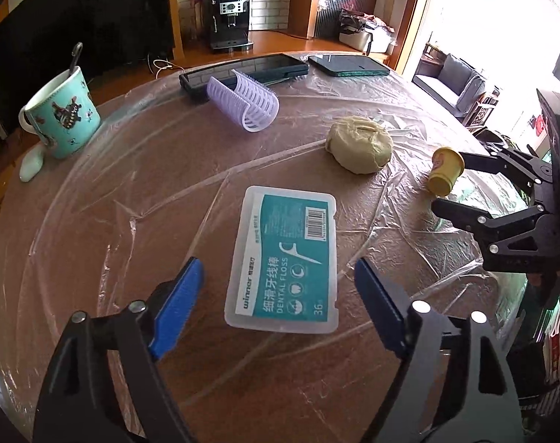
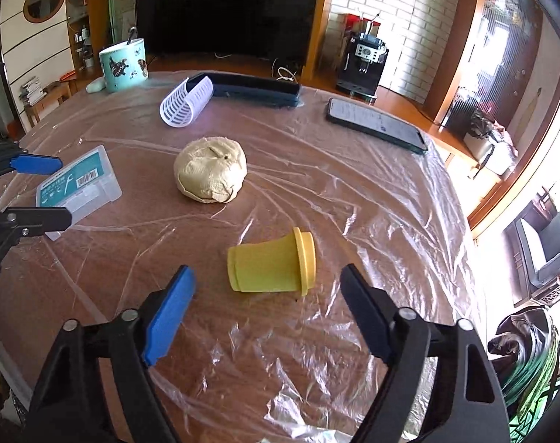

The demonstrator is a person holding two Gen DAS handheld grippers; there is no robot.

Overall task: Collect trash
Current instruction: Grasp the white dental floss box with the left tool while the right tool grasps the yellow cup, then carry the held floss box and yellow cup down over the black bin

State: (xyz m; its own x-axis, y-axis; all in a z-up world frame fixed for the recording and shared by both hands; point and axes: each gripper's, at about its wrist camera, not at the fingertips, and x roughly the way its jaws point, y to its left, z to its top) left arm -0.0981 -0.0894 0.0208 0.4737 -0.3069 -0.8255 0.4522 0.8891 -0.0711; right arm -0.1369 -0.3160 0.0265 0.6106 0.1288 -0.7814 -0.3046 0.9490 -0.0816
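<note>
A clear dental floss box (image 1: 283, 258) with a teal label lies flat on the film-covered table. My left gripper (image 1: 278, 265) straddles it, with a gap between each blue pad and the box's sides. From the right wrist view, the same gripper (image 2: 64, 191) flanks the box (image 2: 76, 188). A yellow plastic cup (image 2: 272, 267) lies on its side between the fingers of my right gripper (image 2: 267, 269), which do not touch it. The left wrist view shows that gripper (image 1: 447, 181) around the cup (image 1: 446, 171). A crumpled beige wad (image 2: 210, 170) sits mid-table.
A lilac slatted plastic roll (image 1: 243, 105) lies ahead, with a long dark case (image 1: 243, 70) and a phone (image 2: 377, 123) beyond it. A teal mug (image 1: 64, 114) holding a spoon stands far left. The table edge (image 2: 460, 199) drops off on the right.
</note>
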